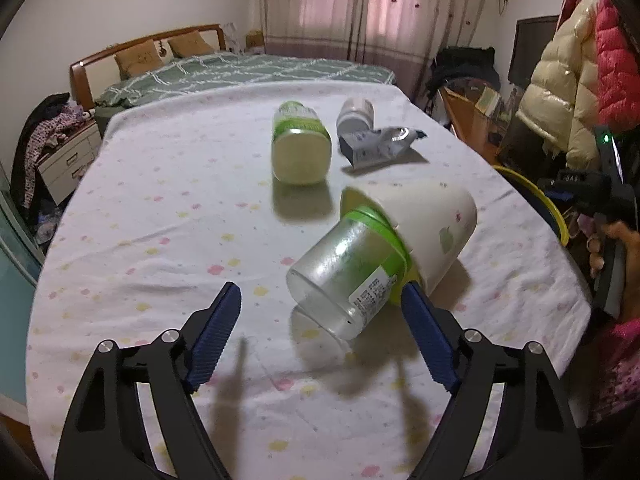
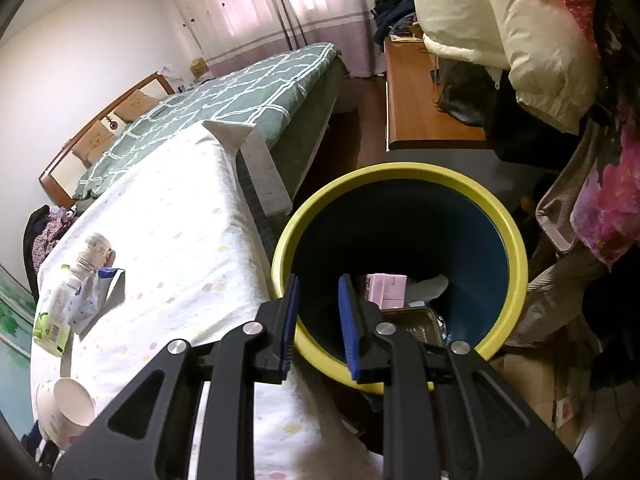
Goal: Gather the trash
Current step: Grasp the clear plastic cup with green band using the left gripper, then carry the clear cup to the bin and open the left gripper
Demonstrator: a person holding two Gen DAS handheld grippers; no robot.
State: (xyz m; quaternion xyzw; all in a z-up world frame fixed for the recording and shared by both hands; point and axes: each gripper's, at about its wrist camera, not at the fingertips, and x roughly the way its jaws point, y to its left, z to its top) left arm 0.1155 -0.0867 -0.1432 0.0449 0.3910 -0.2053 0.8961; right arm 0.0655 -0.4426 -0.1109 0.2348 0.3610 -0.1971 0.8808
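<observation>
On the table's spotted cloth [image 1: 160,240] lies a clear plastic jar with a green rim [image 1: 344,276], its top stuck into a white paper cup [image 1: 432,232]. Behind them lie a green bottle [image 1: 302,144], a small white bottle [image 1: 356,116] and a crumpled wrapper [image 1: 380,142]. My left gripper [image 1: 322,304] is open, the jar's base between its blue pads, not touching. My right gripper [image 2: 318,292] is open and empty above the yellow-rimmed bin [image 2: 516,248], which holds a pink box [image 2: 386,290] and other trash. The right wrist view also shows the cup [image 2: 66,406] and green bottle [image 2: 52,316].
The bin stands on the floor at the table's right edge. A bed [image 1: 248,68] lies beyond the table. A wooden desk [image 2: 416,100] and hanging coats [image 1: 560,80] are to the right. A nightstand [image 1: 68,160] with clothes stands at the left.
</observation>
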